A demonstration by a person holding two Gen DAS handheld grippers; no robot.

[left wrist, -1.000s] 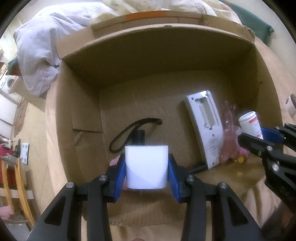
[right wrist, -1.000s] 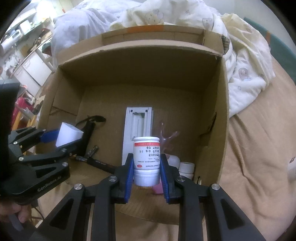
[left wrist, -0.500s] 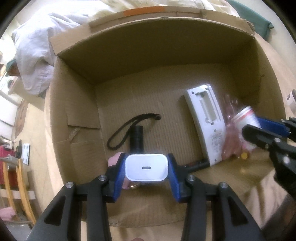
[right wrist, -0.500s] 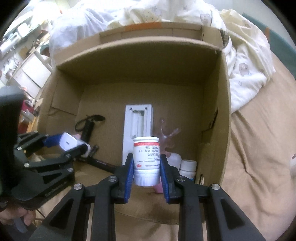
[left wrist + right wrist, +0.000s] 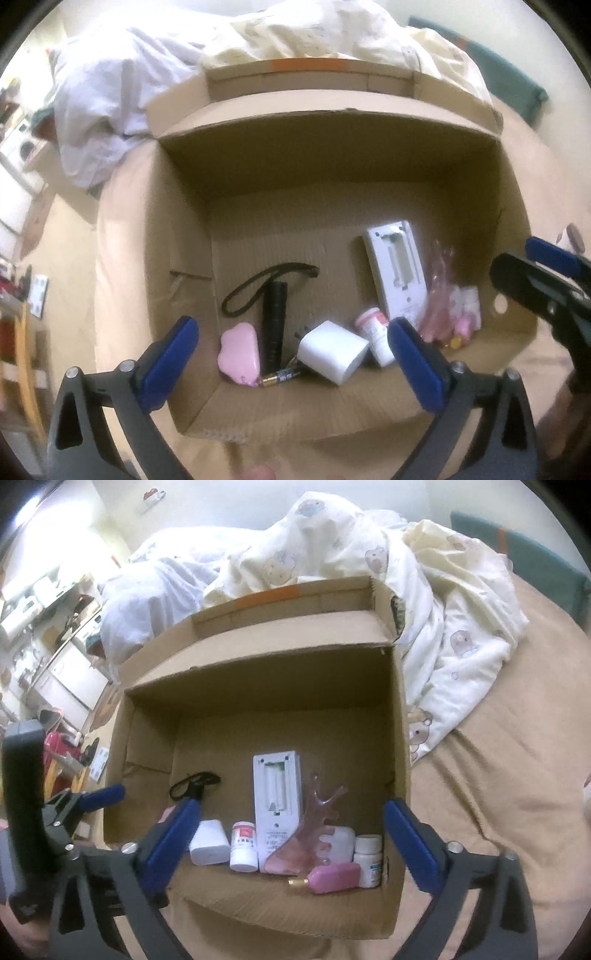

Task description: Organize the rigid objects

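An open cardboard box [image 5: 177, 258] [image 5: 400, 738] lies on the bed. Inside, the white charger block [image 5: 332, 352] [image 5: 208, 836] lies near the front wall beside the white pill bottle with a red label [image 5: 376, 332] [image 5: 243, 845]. My left gripper [image 5: 291, 350] is open and empty above the box's front edge. My right gripper [image 5: 291, 830] is open and empty too; it also shows at the right in the left wrist view [image 5: 546, 273].
The box also holds a black flashlight with strap [image 5: 275, 314], a pink cloud-shaped item [image 5: 238, 349], a battery [image 5: 279, 377], a white remote [image 5: 277, 805], a pink comb [image 5: 314, 834], another white bottle [image 5: 367, 860] and a pink bottle [image 5: 332, 877]. Bedding [image 5: 332, 554] lies behind.
Both grippers have opened and drawn back. The charger block and the pill bottle have dropped out of them and now lie in the box.
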